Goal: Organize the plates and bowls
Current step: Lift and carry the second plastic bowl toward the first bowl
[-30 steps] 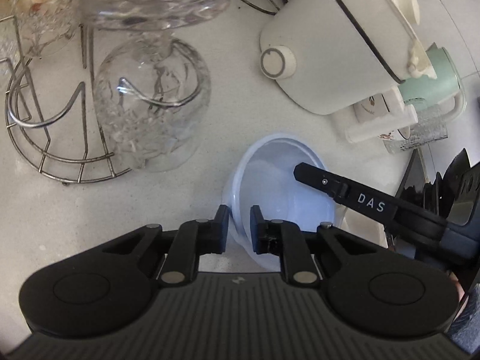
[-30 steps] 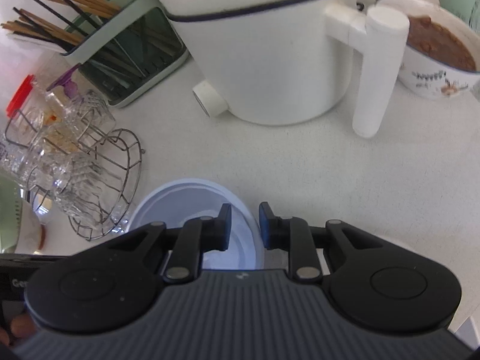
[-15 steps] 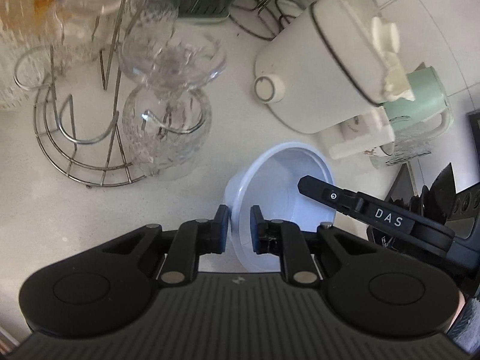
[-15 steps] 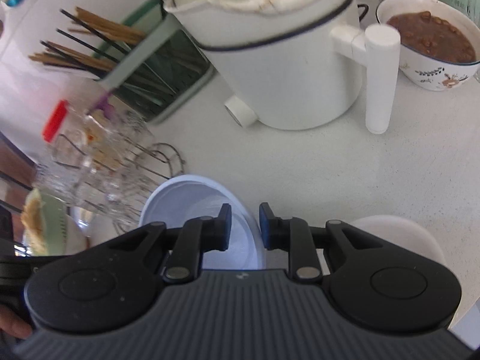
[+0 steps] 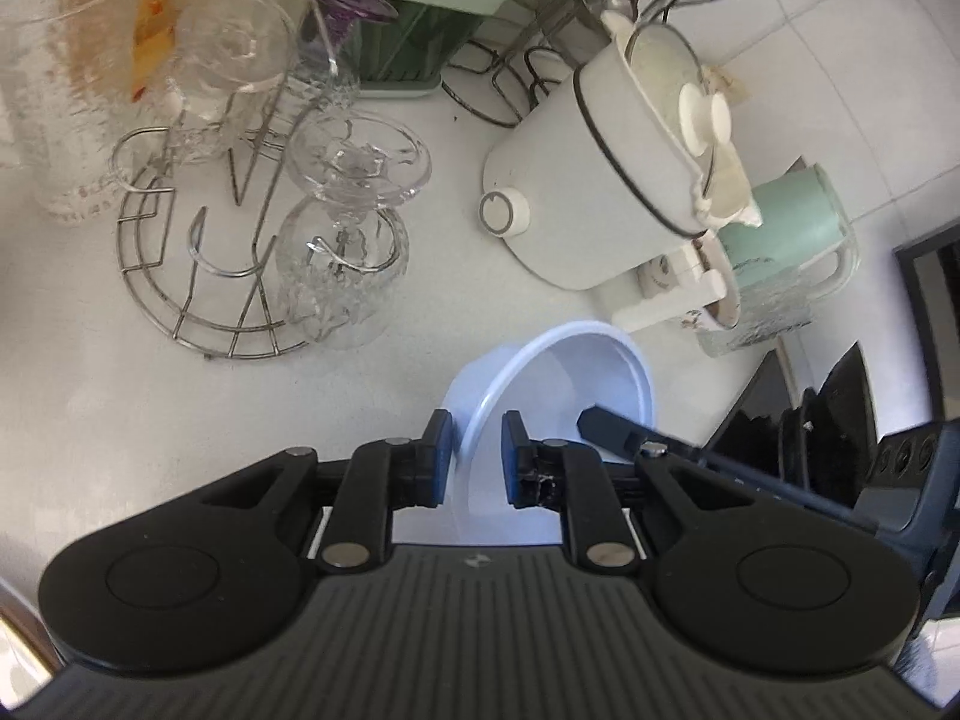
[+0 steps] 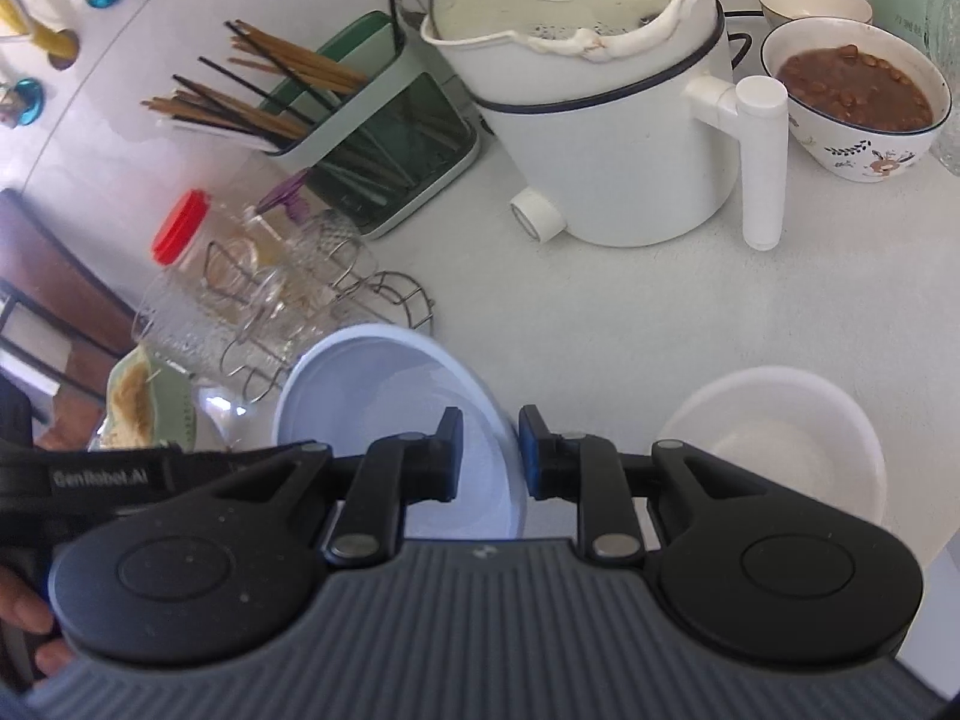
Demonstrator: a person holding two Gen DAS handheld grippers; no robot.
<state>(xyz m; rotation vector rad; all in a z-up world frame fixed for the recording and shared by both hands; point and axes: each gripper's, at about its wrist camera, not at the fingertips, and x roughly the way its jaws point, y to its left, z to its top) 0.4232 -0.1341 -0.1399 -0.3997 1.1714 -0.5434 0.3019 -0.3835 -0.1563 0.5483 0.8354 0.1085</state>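
Observation:
A pale blue plastic bowl [image 5: 576, 372] is held above the white counter by both grippers. My left gripper [image 5: 475, 457] is shut on its near rim. My right gripper [image 6: 491, 455] is shut on the opposite rim of the same bowl [image 6: 384, 396]; one of its fingers [image 5: 606, 426] shows inside the bowl in the left wrist view. A white empty bowl [image 6: 774, 438] sits on the counter to the right, below the right gripper.
A white electric pot [image 6: 600, 120] stands at the back. A wire rack with upturned glasses [image 5: 336, 222] is on the left. A chopstick holder [image 6: 360, 138], a bowl of brown food [image 6: 858, 90] and a mint kettle [image 5: 786, 222] are nearby.
Both grippers have risen with the blue bowl, so the counter objects look smaller and farther. The white bowl has come into the right wrist view.

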